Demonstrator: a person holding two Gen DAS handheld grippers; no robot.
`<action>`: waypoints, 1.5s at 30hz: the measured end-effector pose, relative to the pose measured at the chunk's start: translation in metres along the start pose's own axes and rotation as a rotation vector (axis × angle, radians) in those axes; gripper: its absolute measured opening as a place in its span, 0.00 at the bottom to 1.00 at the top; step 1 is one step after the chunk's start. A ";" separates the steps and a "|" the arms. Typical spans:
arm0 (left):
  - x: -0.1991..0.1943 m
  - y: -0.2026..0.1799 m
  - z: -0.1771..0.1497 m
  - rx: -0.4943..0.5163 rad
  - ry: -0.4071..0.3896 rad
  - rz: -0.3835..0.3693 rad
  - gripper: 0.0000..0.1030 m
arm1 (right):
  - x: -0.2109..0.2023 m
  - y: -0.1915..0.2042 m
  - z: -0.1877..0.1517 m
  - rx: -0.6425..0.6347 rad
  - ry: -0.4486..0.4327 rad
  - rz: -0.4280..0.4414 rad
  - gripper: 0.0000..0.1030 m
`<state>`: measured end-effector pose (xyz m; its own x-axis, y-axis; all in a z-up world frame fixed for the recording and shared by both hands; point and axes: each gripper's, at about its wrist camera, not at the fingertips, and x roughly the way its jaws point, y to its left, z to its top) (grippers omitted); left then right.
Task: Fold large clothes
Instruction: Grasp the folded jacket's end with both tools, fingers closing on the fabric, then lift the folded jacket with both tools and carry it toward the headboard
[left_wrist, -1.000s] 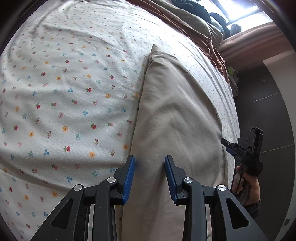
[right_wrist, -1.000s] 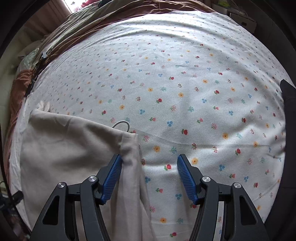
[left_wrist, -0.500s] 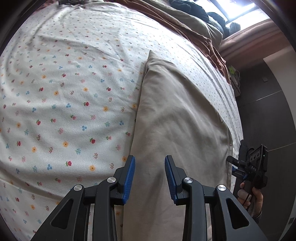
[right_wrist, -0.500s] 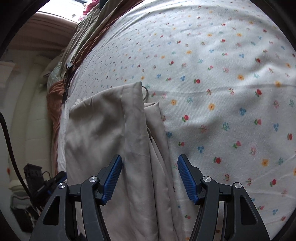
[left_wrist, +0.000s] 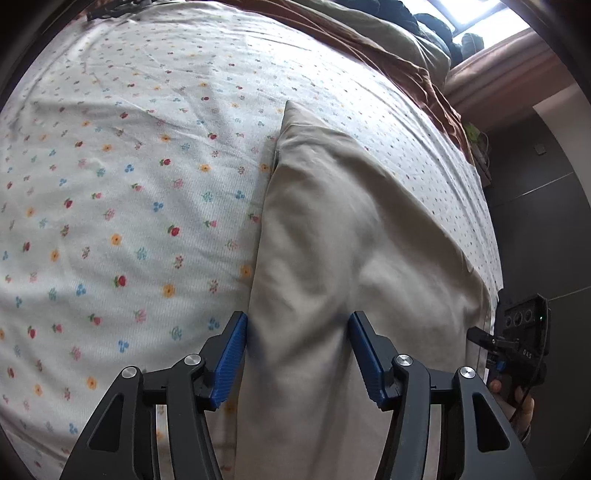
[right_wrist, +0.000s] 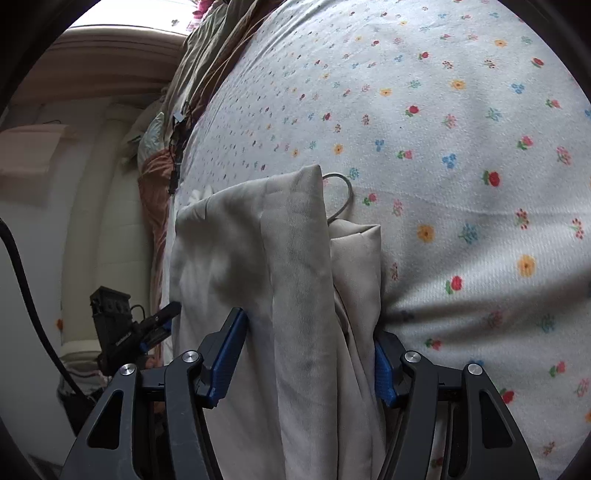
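Note:
A large beige garment (left_wrist: 343, 229) lies folded lengthwise on the flowered bed sheet (left_wrist: 122, 177). My left gripper (left_wrist: 297, 350) is open, its blue pads straddling the garment's near end, left pad (left_wrist: 231, 354) at the folded edge. In the right wrist view the garment (right_wrist: 295, 280) shows layered folds with a grey cord loop (right_wrist: 341, 199) at its far corner. My right gripper (right_wrist: 308, 358) is open around the bunched end, cloth between the pads. The right gripper also shows at the left wrist view's right edge (left_wrist: 517, 347).
A brown and olive duvet (left_wrist: 388, 44) is heaped along the far edge of the bed, below a bright window. The bed edge and dark wall lie to the right (left_wrist: 532, 206). The left gripper appears in the right wrist view (right_wrist: 122, 325) beside a pale wall.
My left gripper has opened wider and come closer to the garment end. My right gripper has swung left and lower, from the sheet onto the bunched cloth, which now lies between its pads.

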<state>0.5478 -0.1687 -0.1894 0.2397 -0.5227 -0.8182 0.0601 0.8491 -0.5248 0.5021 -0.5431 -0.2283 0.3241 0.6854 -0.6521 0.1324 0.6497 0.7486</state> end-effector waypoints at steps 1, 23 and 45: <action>0.003 0.002 0.004 -0.010 0.002 -0.007 0.56 | 0.003 0.002 0.002 -0.008 0.003 0.001 0.60; -0.043 -0.026 0.017 0.059 -0.113 -0.024 0.24 | -0.022 0.102 -0.027 -0.233 -0.143 -0.103 0.20; -0.203 -0.076 -0.061 0.142 -0.336 -0.090 0.15 | -0.096 0.211 -0.152 -0.409 -0.348 -0.062 0.20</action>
<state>0.4356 -0.1312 0.0024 0.5302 -0.5615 -0.6353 0.2233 0.8153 -0.5342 0.3566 -0.4216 -0.0255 0.6275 0.5377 -0.5632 -0.1924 0.8079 0.5570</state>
